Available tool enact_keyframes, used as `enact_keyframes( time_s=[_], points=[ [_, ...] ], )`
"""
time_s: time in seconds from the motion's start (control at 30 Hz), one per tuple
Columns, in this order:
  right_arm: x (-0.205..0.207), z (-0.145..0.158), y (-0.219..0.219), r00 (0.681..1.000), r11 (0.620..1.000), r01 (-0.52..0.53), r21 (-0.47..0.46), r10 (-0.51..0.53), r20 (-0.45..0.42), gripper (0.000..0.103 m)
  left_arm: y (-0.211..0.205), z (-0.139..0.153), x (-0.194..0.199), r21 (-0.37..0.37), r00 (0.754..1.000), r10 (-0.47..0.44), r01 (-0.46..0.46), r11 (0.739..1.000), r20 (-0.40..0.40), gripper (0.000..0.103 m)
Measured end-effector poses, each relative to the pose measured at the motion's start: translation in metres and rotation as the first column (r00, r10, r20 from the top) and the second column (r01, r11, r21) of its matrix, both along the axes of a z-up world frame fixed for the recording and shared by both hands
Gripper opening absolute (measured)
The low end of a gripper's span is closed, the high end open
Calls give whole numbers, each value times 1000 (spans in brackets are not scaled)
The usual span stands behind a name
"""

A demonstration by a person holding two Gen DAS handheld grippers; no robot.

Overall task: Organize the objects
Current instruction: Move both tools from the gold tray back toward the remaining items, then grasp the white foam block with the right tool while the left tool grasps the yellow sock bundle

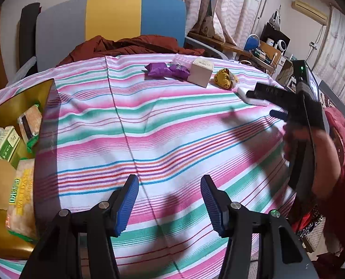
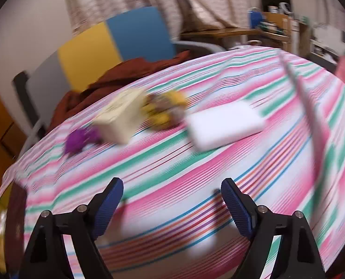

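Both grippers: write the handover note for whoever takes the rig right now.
Left gripper: open, empty, above the striped tablecloth.
Right gripper: open, empty, heading toward the white flat block; view is blurred.
Done: snack packs and small green boxes sit in the gold box at the left edge.
Left: purple packets, beige box, yellow pouch, and the white block remain at the far side.

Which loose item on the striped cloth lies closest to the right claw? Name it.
The flat white block. It sits nearest the right claw, while the cream box, yellow bundle and purple packets lie farther back.
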State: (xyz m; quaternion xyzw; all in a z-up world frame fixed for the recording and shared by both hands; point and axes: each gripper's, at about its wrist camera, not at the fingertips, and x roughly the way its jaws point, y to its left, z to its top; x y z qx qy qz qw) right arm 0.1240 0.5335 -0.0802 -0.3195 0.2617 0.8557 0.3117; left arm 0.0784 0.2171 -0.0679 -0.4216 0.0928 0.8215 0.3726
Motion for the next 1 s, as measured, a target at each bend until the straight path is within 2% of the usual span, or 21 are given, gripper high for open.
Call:
enact_keyframes(
  time_s=[0.17, 0.3, 0.57, 0.63, 0.77, 0.9, 1.0],
  points=[
    [-1, -2, 54, 989, 985, 145, -93, -144, 16, 90, 6, -1, 3, -10, 1000, -11, 11, 1000, 2, 56],
    [-17, -3, 76, 981, 972, 192, -137, -189, 32, 90, 7, -2, 4, -21, 1000, -14, 14, 1000, -3, 56],
    [-48, -8, 97, 967, 964, 245, -101, -235, 99, 91, 8, -3, 1, -35, 1000, -1, 1, 999, 1, 56],
    [-50, -8, 97, 967, 971, 232, -60, -224, 118, 90, 10, -3, 1, -40, 1000, -2, 2, 999, 0, 56],
    [-51, -11, 89, 975, 988, 153, 37, -157, 160, 80, 15, -3, -1, -48, 1000, -12, 12, 999, -2, 56],
    [-39, -9, 90, 989, 996, 79, 30, -82, 122, 72, 26, 0, -6, -52, 1000, -26, 26, 998, -14, 56],
    [-29, -8, 88, 991, 998, 47, 42, -51, 123, 71, 38, 5, -11, -42, 999, -43, 42, 998, -17, 56]
  ],
)
